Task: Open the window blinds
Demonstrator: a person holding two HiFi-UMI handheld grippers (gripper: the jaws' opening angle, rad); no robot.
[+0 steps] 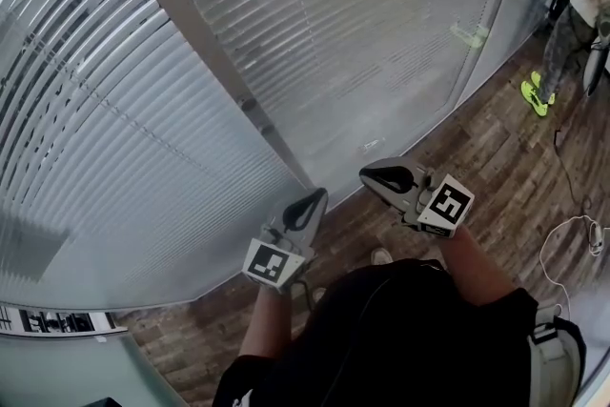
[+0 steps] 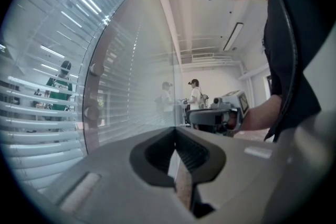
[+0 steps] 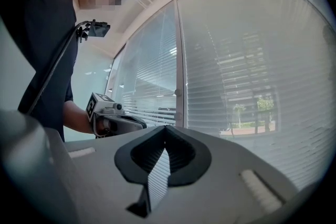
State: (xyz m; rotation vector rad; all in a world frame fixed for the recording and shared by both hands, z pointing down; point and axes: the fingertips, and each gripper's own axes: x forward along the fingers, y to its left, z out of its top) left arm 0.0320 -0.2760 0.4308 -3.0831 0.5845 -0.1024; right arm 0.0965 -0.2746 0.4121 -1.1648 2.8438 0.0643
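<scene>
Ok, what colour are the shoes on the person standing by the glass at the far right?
The shoes are neon yellow-green, and they show best in the head view.

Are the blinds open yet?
Not yet. Nothing looks done: the blinds hang down, slats across the window. In hand: nothing; the left gripper and right gripper are both shut and empty, short of it. Left: reaching the blinds' control, not visible here, and opening them.

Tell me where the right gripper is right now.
In the head view the right gripper sits low, right of centre, beside the left gripper, both held short of the window blinds.
</scene>
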